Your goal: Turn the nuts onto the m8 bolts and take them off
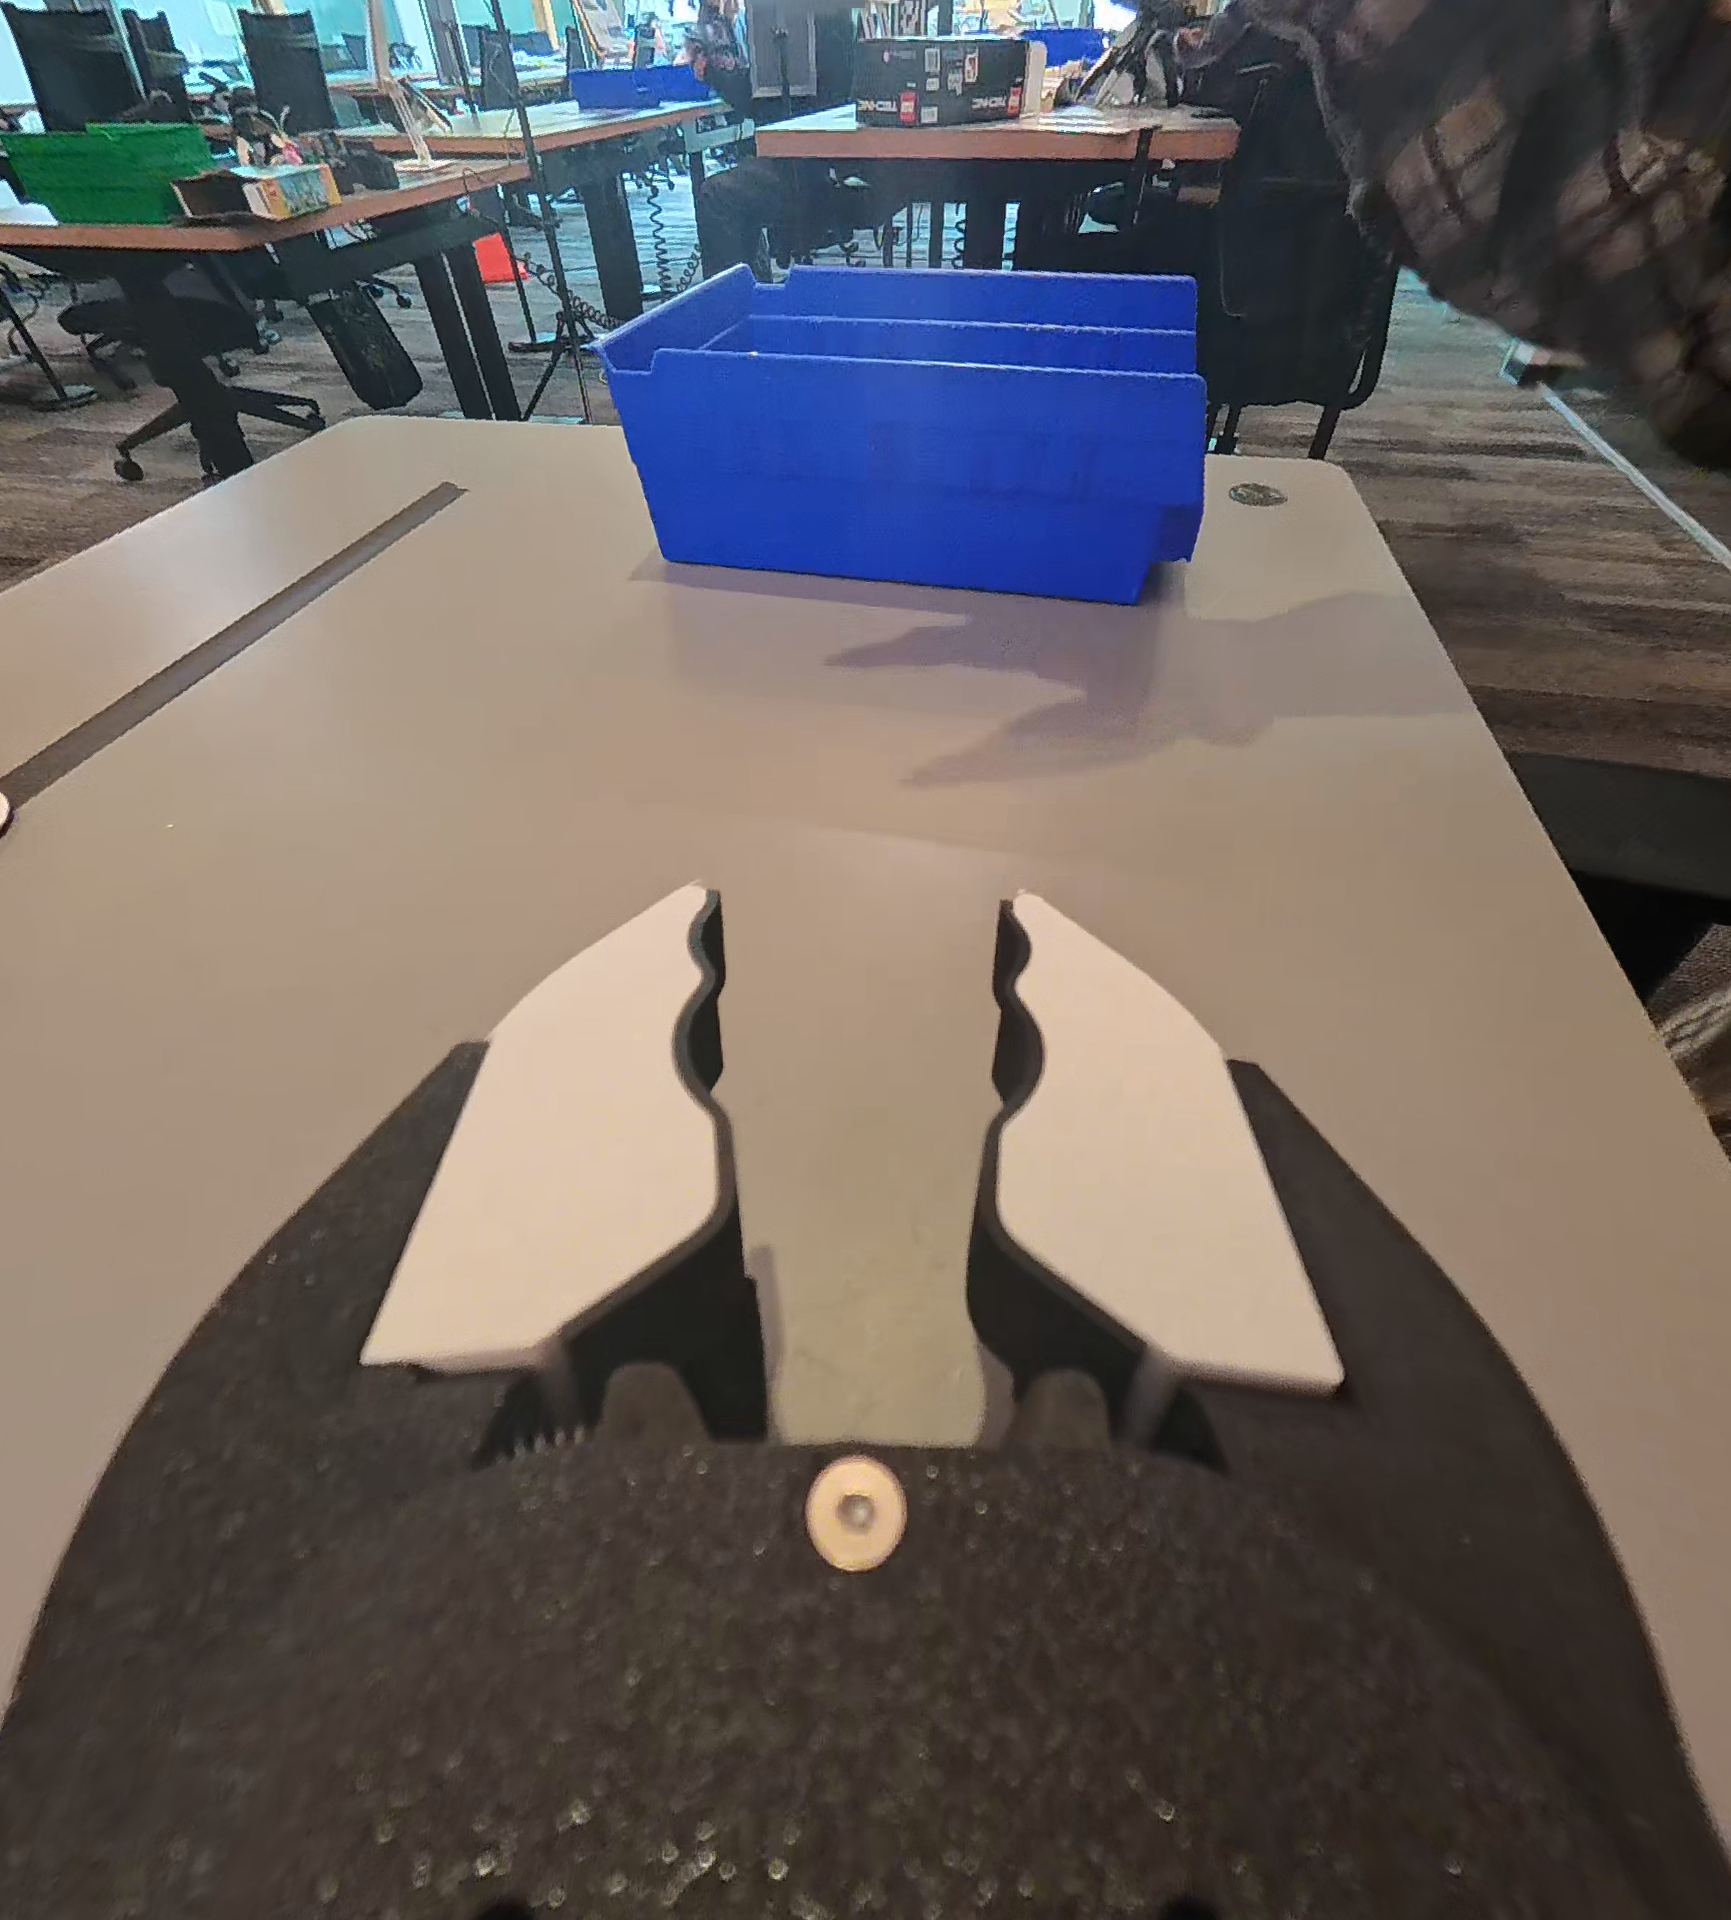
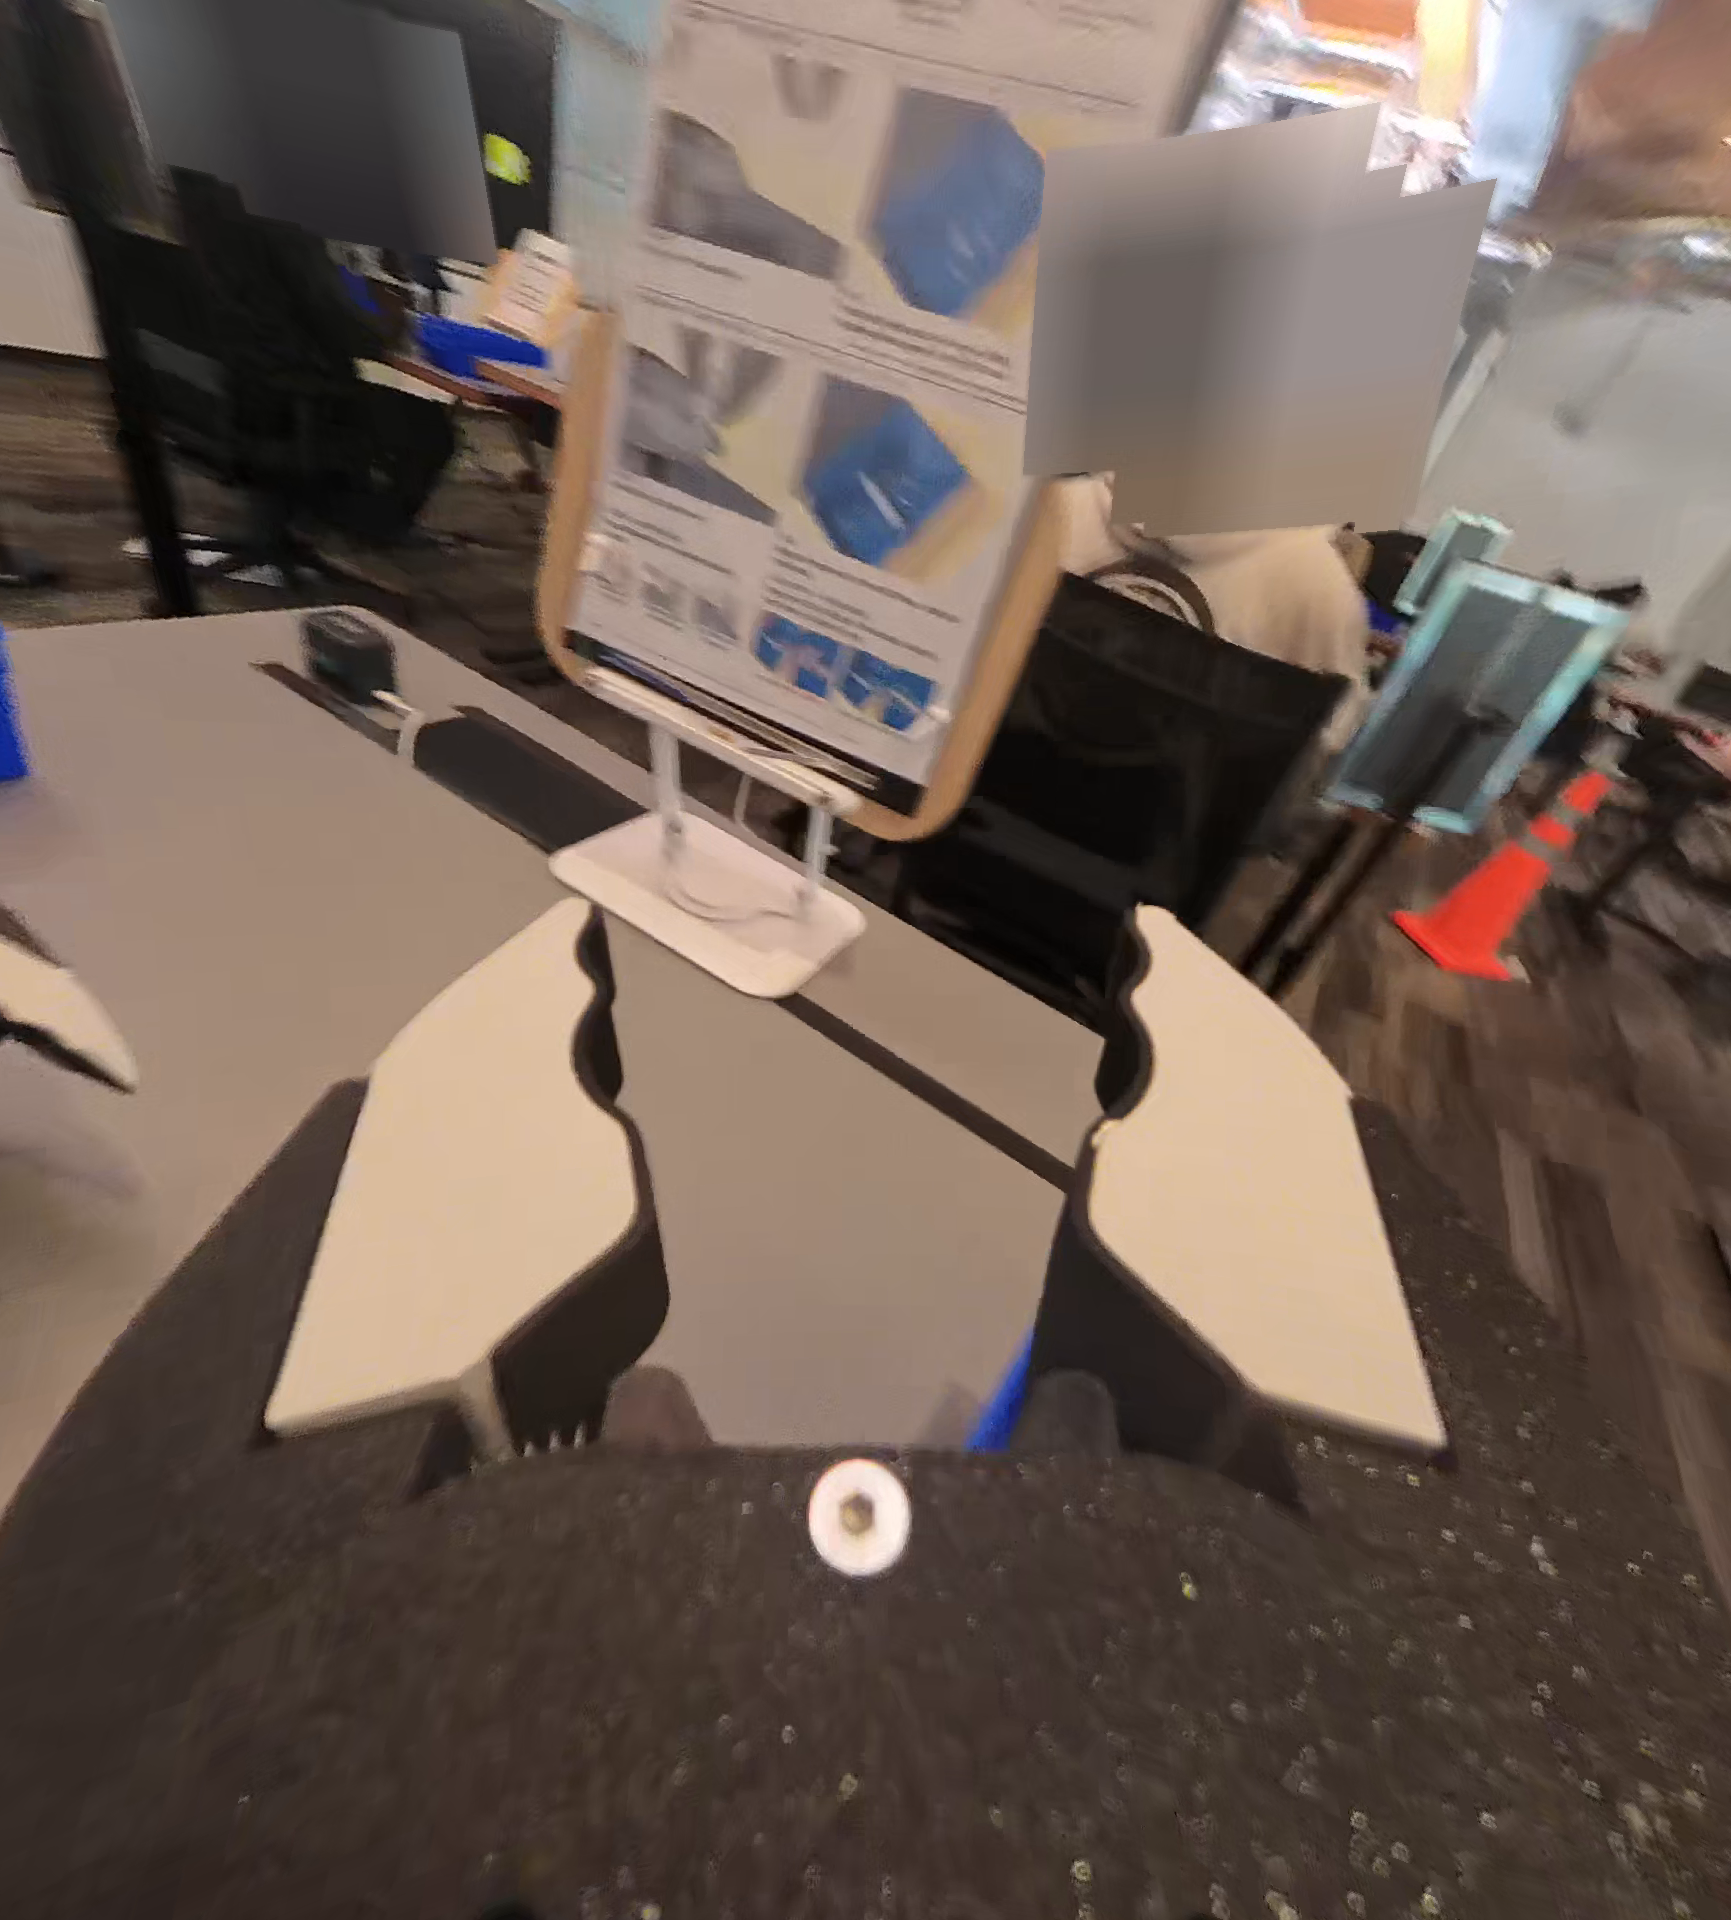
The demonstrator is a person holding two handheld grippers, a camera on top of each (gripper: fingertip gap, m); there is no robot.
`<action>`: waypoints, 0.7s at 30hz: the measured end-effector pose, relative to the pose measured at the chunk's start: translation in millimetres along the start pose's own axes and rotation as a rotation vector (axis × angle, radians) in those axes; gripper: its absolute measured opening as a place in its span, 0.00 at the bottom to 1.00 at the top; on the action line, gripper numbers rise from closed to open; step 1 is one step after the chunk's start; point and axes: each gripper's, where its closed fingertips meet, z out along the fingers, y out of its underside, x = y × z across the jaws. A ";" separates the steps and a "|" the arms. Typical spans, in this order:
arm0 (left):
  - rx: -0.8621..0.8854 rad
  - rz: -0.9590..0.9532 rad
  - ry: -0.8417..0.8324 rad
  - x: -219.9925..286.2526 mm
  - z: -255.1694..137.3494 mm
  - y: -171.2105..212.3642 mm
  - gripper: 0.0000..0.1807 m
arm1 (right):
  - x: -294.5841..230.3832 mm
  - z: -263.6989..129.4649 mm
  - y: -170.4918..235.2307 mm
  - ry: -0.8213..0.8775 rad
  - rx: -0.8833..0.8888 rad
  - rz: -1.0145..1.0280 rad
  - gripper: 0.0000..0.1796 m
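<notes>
My left gripper [image 1: 859,909] is open and empty, low over the grey table [image 1: 425,790], pointing at a blue bin [image 1: 908,468] that stands at the table's far end. The bin's inside is hidden from here. No nuts or bolts show in either view. My right gripper [image 2: 861,935] is open and empty, held above the same table [image 2: 165,852] and pointing toward a sheet holder. The left gripper's fingertips [image 2: 30,997] show at the left edge of the right wrist view. The right wrist view is blurred.
A printed sheet in a wooden holder [image 2: 799,436] stands on a white base [image 2: 705,914] at the table's edge. A dark slot [image 1: 227,644] runs along the table. A small black device [image 2: 347,644] sits by it. A plaid sleeve [image 1: 1588,208] hangs upper right. An orange cone [image 2: 1495,883] stands on the floor. The left gripper's tips are roughly 35 cm from the right gripper's.
</notes>
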 end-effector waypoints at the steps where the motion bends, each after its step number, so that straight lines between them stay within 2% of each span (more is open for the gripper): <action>1: -0.002 0.000 0.001 0.2 0.3 0.5 0.27 | -19.0 8.0 3.8 -0.044 0.015 -0.012 0.51; 6: -0.010 -0.002 0.001 -0.5 0.7 2.1 0.27 | -99.0 51.8 65.4 -0.226 0.019 0.029 0.50; 12: -0.009 -0.013 -0.007 -4.8 -0.7 3.6 0.27 | -148.7 94.4 141.5 -0.280 -0.016 0.066 0.50; 15: -0.016 -0.019 -0.011 -7.1 -1.0 6.0 0.27 | -157.5 101.4 160.2 -0.270 -0.009 0.057 0.49; 21: -0.010 -0.002 -0.037 -12.0 -7.2 -0.6 0.27 | -164.5 98.1 170.1 -0.279 -0.027 -0.008 0.48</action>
